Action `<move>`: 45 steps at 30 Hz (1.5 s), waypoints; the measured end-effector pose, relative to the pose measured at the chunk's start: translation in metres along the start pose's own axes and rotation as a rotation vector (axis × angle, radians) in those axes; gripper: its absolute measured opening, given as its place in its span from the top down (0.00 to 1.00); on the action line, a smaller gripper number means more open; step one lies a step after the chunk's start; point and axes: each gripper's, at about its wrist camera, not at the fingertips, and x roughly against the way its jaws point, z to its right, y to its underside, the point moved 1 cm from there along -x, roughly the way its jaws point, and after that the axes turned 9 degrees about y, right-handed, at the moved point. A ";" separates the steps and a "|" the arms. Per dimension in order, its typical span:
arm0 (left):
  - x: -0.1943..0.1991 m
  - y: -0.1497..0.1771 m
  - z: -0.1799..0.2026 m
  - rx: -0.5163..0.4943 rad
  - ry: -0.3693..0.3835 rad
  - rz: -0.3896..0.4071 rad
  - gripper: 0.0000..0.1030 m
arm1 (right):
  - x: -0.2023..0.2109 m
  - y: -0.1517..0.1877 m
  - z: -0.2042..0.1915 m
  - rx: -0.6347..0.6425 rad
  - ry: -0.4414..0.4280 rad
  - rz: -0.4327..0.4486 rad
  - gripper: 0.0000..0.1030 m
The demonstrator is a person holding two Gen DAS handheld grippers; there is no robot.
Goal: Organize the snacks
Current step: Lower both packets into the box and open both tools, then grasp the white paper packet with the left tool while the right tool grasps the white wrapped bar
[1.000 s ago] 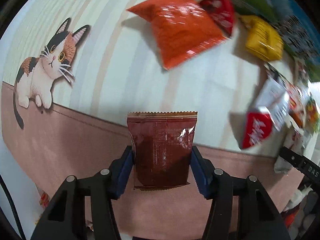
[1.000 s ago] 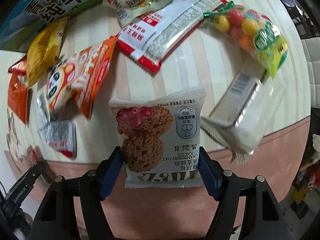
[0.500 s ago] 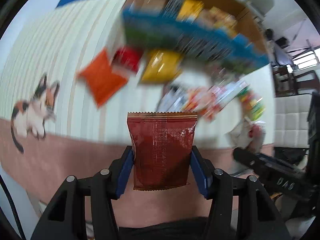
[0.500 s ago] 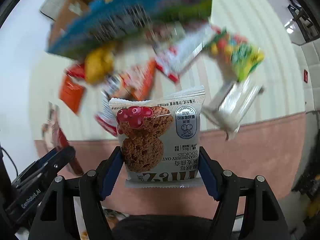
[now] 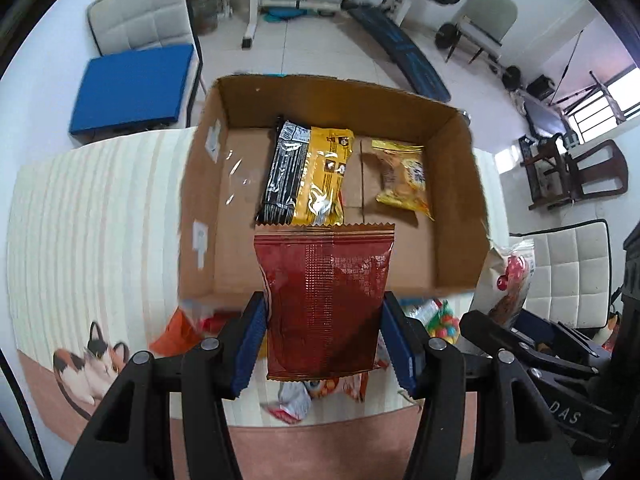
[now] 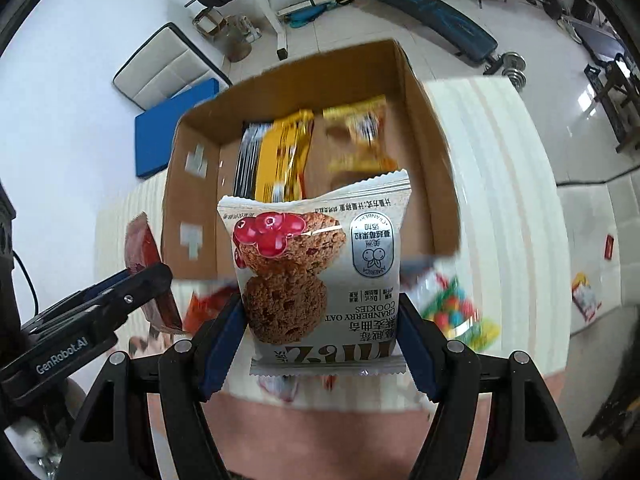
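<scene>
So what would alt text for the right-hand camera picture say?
The right gripper holds a cranberry oat cookie packet above an open cardboard box containing a few yellow and black snack packets. More snacks lie on the striped table below.

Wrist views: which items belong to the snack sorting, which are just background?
Job:
- left gripper, shut on dark red packet
- right gripper, shut on cranberry oat cookie packet
- cardboard box holding snacks
- loose snacks on the table

Background:
- weight bench
- blue cushion
- white chair
</scene>
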 end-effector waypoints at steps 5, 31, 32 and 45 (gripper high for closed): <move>-0.040 -0.047 -0.024 0.061 -0.002 -0.081 0.48 | -0.037 -0.039 -0.007 0.007 0.032 -0.033 0.27; -0.074 -0.068 -0.058 0.064 -0.035 -0.154 0.16 | -0.122 -0.069 -0.022 0.078 0.118 -0.187 0.10; -0.067 -0.067 -0.055 0.057 -0.032 -0.139 0.16 | -0.116 -0.068 -0.023 0.081 0.113 -0.177 0.10; 0.027 0.020 -0.012 -0.072 -0.077 0.162 0.16 | -0.018 0.006 -0.003 0.073 0.022 0.012 0.09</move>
